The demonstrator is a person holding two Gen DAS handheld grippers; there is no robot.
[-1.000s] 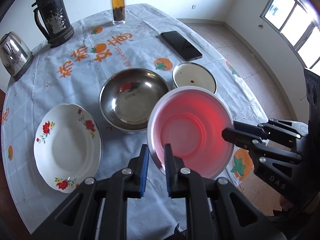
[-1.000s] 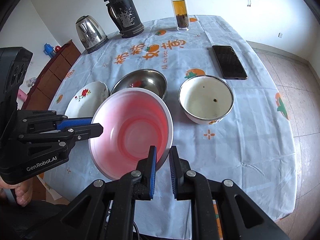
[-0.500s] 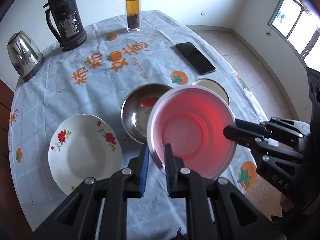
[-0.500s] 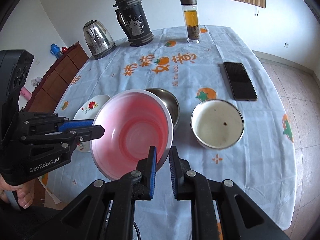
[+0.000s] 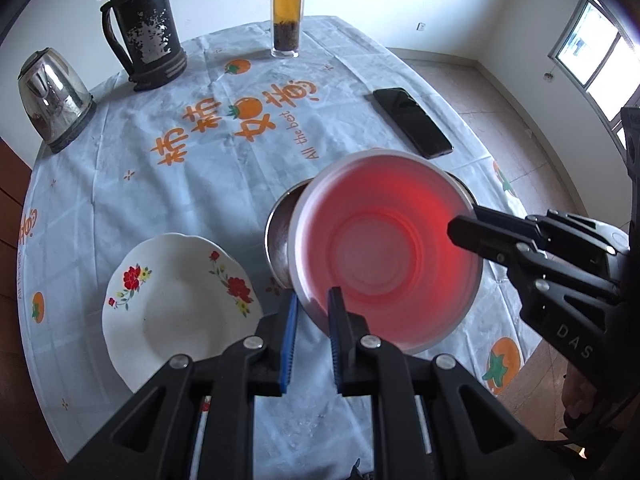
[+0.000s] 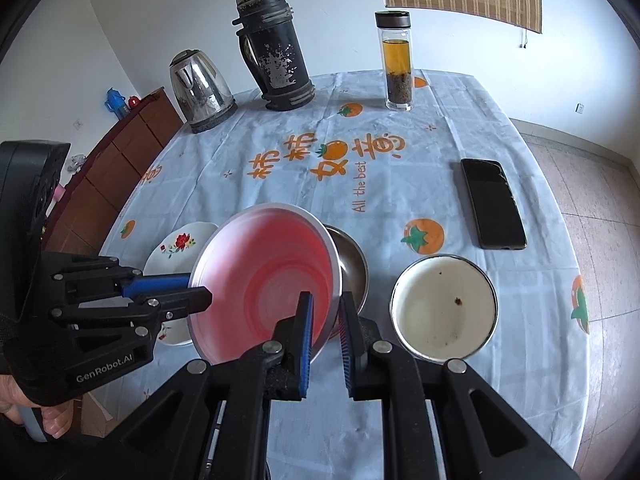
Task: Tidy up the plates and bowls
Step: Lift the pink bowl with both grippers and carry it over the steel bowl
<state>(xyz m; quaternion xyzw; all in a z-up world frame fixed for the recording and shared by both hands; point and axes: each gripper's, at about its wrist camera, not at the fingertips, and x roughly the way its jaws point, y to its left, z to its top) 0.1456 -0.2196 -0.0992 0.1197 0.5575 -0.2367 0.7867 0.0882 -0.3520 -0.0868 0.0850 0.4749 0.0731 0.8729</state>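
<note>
A pink bowl (image 5: 384, 248) (image 6: 264, 280) hangs in the air above the table, held on opposite rims by both grippers. My left gripper (image 5: 311, 312) is shut on its near-left rim; it also shows in the right wrist view (image 6: 196, 292). My right gripper (image 6: 325, 312) is shut on the right rim; it also shows in the left wrist view (image 5: 460, 226). A steel bowl (image 5: 280, 232) (image 6: 352, 264) sits below, mostly hidden by the pink bowl. A white floral plate (image 5: 176, 304) (image 6: 176, 242) lies to the left. A white enamel bowl (image 6: 444, 312) stands to the right.
At the back of the table stand a steel kettle (image 5: 50, 96), a black thermos jug (image 5: 144, 28) and a glass tea bottle (image 5: 285, 10). A black phone (image 5: 412, 122) lies at the right. A wooden cabinet (image 6: 120, 160) is beyond the left edge.
Both grippers have lifted the pink bowl higher and pulled back; the table objects look smaller and farther. The steel bowl is now mostly covered by the pink bowl.
</note>
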